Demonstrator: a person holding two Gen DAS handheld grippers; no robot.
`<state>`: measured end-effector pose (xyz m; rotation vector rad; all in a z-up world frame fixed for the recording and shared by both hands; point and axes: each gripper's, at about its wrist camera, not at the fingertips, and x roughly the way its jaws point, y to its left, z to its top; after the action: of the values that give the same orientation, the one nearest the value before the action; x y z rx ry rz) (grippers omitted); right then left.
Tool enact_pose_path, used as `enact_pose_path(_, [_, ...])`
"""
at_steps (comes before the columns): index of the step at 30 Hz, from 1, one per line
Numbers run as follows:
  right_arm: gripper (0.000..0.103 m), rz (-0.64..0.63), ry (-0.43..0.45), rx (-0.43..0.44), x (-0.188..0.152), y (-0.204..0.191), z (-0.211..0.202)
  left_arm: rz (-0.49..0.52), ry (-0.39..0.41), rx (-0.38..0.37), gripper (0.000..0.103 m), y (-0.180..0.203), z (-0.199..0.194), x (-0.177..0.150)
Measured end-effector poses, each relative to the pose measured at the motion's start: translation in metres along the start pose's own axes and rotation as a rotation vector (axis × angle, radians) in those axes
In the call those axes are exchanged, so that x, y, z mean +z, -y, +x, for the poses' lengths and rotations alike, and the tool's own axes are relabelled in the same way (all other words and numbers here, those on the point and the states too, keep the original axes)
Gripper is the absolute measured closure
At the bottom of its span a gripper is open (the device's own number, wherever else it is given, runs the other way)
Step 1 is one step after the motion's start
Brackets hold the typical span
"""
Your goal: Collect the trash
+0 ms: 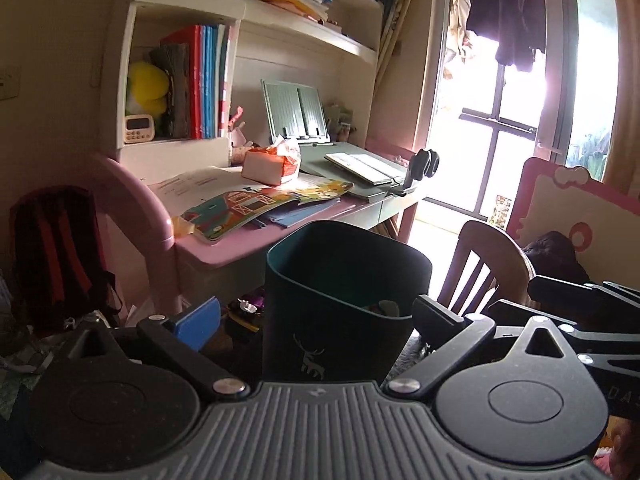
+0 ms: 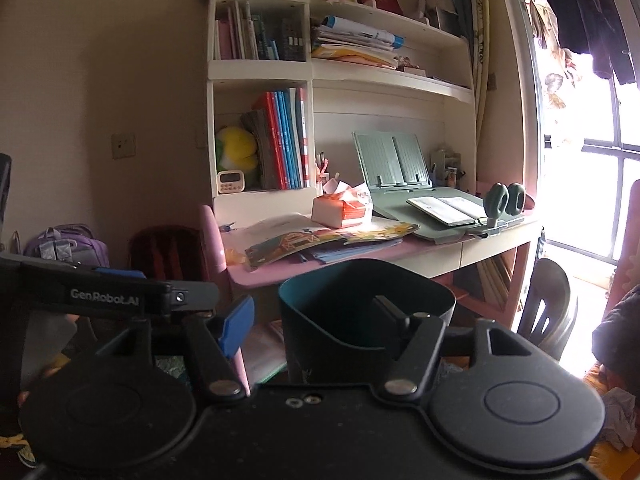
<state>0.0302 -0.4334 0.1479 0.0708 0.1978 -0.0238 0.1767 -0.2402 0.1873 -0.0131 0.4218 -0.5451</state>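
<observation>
A dark teal trash bin [image 1: 344,300] with a white deer print stands right in front of my left gripper [image 1: 316,312], between its wide-spread fingers; some trash shows inside near its rim [image 1: 384,306]. The left gripper is open and holds nothing. In the right wrist view the same bin [image 2: 360,320] sits between my right gripper's [image 2: 320,312] fingers. The right finger [image 2: 404,320] reaches over the rim into the bin; the blue-padded left finger [image 2: 236,324] is outside and apart from it. The right gripper is open.
A pink desk [image 2: 280,276] behind the bin carries picture books, papers, an orange-and-white tissue pack [image 2: 342,208] and a green book stand [image 2: 392,160]. A white bookshelf stands above. A wooden chair [image 1: 484,268] is at right by the bright window. Backpacks [image 1: 52,256] sit at left.
</observation>
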Motion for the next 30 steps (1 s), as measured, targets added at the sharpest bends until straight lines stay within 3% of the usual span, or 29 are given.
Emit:
enact_pose_path(16, [0.037, 0.003, -0.009, 0.000, -0.030, -0.030, -0.029, 0.024, 0.011, 0.094, 0.000, -0.014, -0.056, -0.050])
enact_pose_path(30, [0.037, -0.003, 0.030, -0.014, -0.019, -0.038, -0.044, 0.022, 0.053, 0.083, 0.000, -0.017, -0.080, -0.036])
